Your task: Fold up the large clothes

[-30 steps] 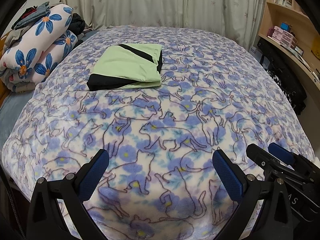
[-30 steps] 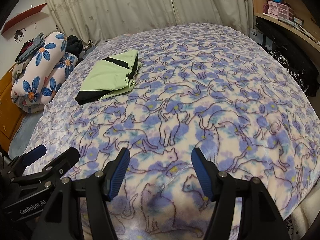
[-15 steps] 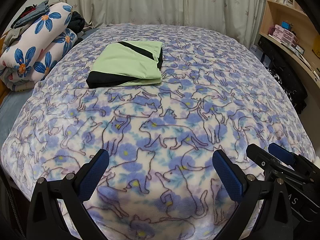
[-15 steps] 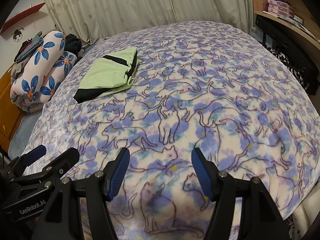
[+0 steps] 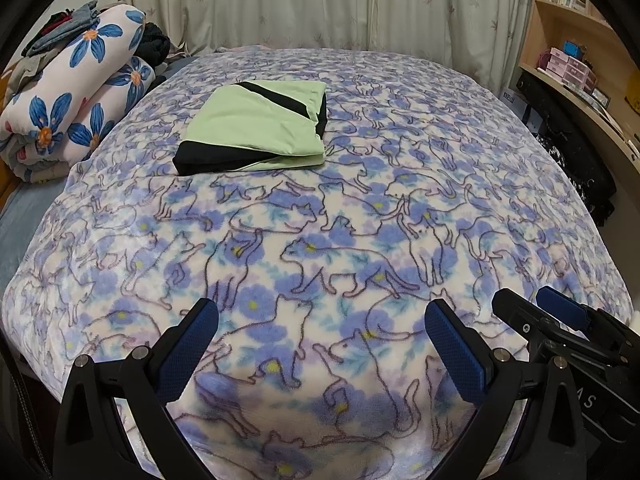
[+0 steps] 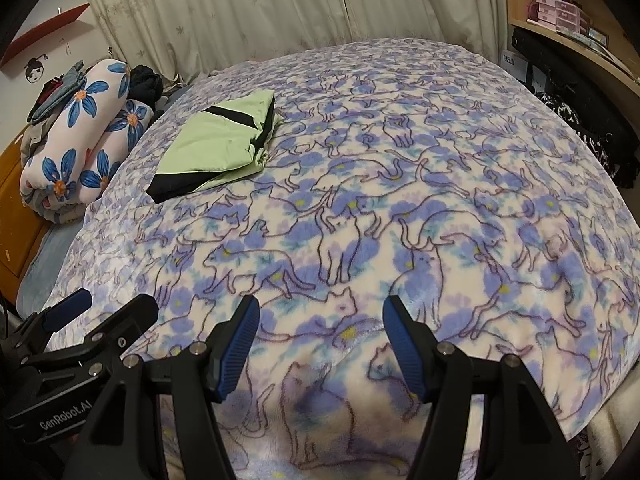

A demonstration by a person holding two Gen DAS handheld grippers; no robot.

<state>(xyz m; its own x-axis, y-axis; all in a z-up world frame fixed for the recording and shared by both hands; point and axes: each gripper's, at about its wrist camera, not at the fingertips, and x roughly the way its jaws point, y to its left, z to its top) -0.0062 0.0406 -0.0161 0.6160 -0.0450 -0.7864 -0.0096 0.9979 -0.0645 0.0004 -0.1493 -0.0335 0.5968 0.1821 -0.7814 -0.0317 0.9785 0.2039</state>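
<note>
Two hand-held grippers above a cat-print blanket (image 5: 360,240), a folded garment lying well ahead.

White lettering "GenRobot.AI" reads on the black body of the left gripper (image 6: 110,306) as it shows low left in the right wrist view; a fragment "AS" shows on the right gripper (image 5: 528,306) at the lower right edge of the left wrist view; the left gripper (image 5: 320,340) has its blue-padded jaws spread wide with nothing between them; the right gripper (image 6: 320,340) stands likewise parted and holds nothing; the folded green and black garment (image 5: 256,128) lies flat on the far left part of the blanket, apart from both grippers; a rolled flower-print quilt (image 5: 72,100) sits just past the blanket's left edge; curtains (image 5: 320,0) hang behind; wooden shelves (image 5: 576,64) with small pink boxes stand at right.
</note>
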